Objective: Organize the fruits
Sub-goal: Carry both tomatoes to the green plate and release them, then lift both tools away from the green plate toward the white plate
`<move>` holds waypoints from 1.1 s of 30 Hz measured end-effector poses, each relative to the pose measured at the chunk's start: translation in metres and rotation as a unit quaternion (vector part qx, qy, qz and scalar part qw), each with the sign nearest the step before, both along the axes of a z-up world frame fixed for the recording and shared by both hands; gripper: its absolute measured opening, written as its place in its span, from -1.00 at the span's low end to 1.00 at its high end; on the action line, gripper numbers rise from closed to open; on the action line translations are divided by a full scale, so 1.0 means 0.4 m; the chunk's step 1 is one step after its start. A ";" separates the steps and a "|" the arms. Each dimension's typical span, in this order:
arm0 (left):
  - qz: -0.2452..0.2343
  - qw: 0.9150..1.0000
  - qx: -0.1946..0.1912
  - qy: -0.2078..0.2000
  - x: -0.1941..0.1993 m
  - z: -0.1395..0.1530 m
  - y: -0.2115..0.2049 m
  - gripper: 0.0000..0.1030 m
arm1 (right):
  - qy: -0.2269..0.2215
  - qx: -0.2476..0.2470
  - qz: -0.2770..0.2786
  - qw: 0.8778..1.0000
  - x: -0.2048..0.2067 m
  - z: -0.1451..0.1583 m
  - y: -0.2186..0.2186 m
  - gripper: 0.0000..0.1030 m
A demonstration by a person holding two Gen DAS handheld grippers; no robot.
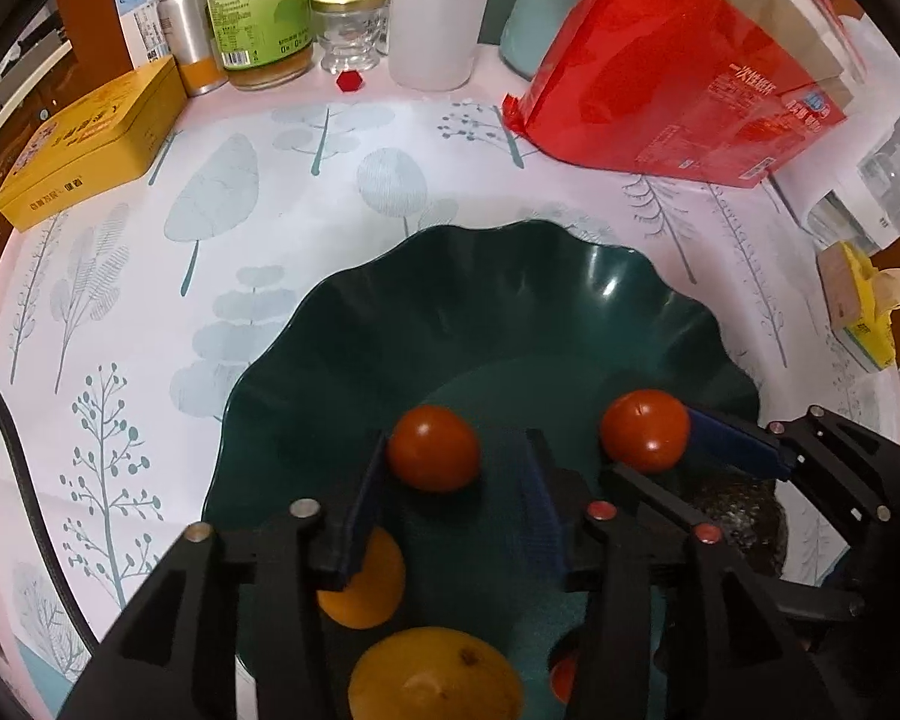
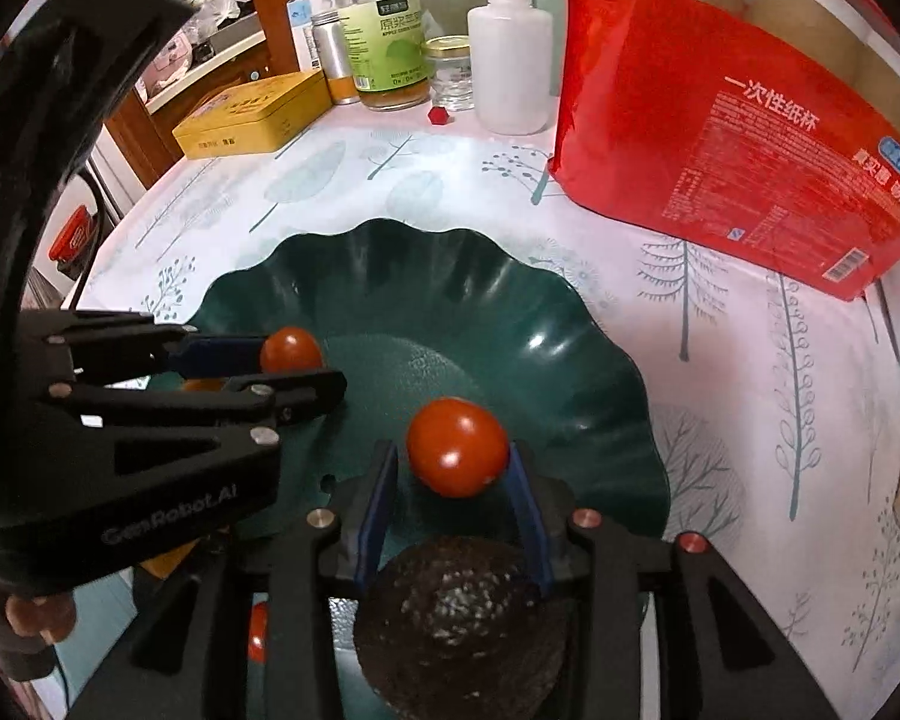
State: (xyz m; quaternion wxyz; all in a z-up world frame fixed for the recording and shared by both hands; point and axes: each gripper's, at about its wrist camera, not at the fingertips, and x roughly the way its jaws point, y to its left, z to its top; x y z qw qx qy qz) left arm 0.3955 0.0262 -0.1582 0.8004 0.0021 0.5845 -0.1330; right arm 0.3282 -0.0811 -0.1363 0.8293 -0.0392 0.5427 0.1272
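A dark green wavy bowl (image 1: pixel 510 300) (image 2: pixel 480 300) sits on the tree-print tablecloth. My left gripper (image 1: pixel 456 474) is over the bowl with a red tomato (image 1: pixel 433 449) (image 2: pixel 291 349) between its fingers; the right pad stands apart from it. My right gripper (image 2: pixel 453 468) is shut on a second red tomato (image 2: pixel 457 447) (image 1: pixel 645 432) above the bowl. Two oranges (image 1: pixel 435 681) lie below my left gripper at the bowl's near edge. A dark avocado (image 2: pixel 459 618) (image 1: pixel 732 516) sits under my right gripper. A small red fruit (image 1: pixel 564 678) lies near it.
At the back stand a yellow tin (image 1: pixel 90 144), a metal can (image 1: pixel 189 30), a juice bottle (image 1: pixel 258 12), a small glass jar (image 1: pixel 349 30), a white plastic bottle (image 1: pixel 438 18) and a red paper-cup bag (image 1: pixel 678 72). A tissue pack (image 1: pixel 864 300) lies at the right.
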 end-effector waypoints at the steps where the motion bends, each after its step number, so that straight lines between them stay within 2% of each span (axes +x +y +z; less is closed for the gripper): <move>1: -0.002 1.000 0.000 -0.002 -0.002 0.004 -0.002 -0.13 | 0.001 0.006 -0.002 1.000 -0.001 0.002 -0.005 -0.18; 8: -0.011 1.000 0.000 -0.022 -0.034 0.062 -0.008 -0.13 | -0.003 0.013 -0.015 1.000 -0.009 0.024 -0.022 -0.18; 15: -0.009 0.999 0.002 -0.044 -0.081 0.155 0.005 -0.13 | -0.016 0.017 -0.025 0.999 -0.041 0.089 -0.036 -0.18; 21: -0.002 0.998 0.003 -0.066 -0.154 0.264 0.029 -0.13 | -0.040 0.022 -0.019 0.999 -0.096 0.188 -0.029 -0.18; 26: -0.004 0.995 0.006 -0.097 -0.244 0.391 0.040 -0.11 | -0.066 0.030 -0.011 0.997 -0.160 0.294 -0.021 -0.18; 33: -0.005 0.988 0.011 -0.153 -0.389 0.581 0.030 0.13 | -0.105 0.045 -0.004 0.994 -0.271 0.467 -0.037 -0.18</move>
